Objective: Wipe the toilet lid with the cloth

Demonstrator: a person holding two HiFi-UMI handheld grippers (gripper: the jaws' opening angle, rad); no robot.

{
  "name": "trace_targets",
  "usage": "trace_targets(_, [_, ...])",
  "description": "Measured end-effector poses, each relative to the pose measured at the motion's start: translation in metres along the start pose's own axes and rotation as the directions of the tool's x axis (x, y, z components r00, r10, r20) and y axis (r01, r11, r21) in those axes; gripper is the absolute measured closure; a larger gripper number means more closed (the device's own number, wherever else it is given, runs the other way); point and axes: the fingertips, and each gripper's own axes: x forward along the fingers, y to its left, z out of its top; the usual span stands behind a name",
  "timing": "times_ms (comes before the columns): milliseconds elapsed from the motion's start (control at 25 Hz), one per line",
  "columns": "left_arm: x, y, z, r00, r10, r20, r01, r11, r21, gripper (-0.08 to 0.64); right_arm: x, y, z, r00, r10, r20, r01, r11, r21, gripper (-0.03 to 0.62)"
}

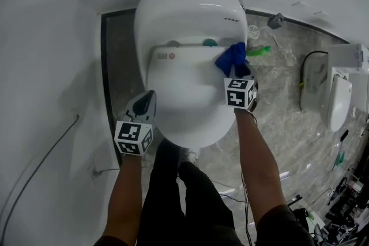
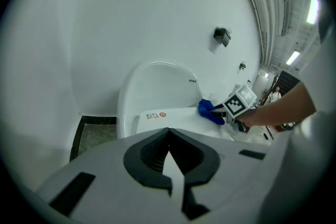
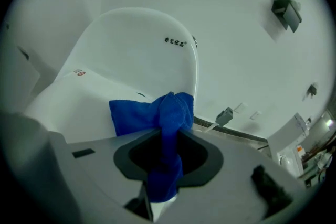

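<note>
- The white toilet lid is down and fills the middle of the head view, with the rest of the toilet above it in the frame.
- The blue cloth is bunched at the lid's upper right corner, near the hinge.
- The right claw is clamped on the cloth. In its own view a twisted strip of cloth runs between the jaws, and the rest spreads out to the left over the lid.
- The left claw is closed, its jaws meeting at the tips with nothing between them. In the head view it sits at the lid's lower left edge.
- Grey marbled floor lies to the right of the toilet.
</note>
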Motion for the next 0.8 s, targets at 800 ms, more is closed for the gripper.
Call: trace_targets(800, [-0.051,0.046,-0.039,0.979,0.201,0.020,-0.196,0.971,-0.133,0.549,-0.084,0.278,0.054,0.884,0.442,0.152,-0.431,0.897,-0.101,0.503])
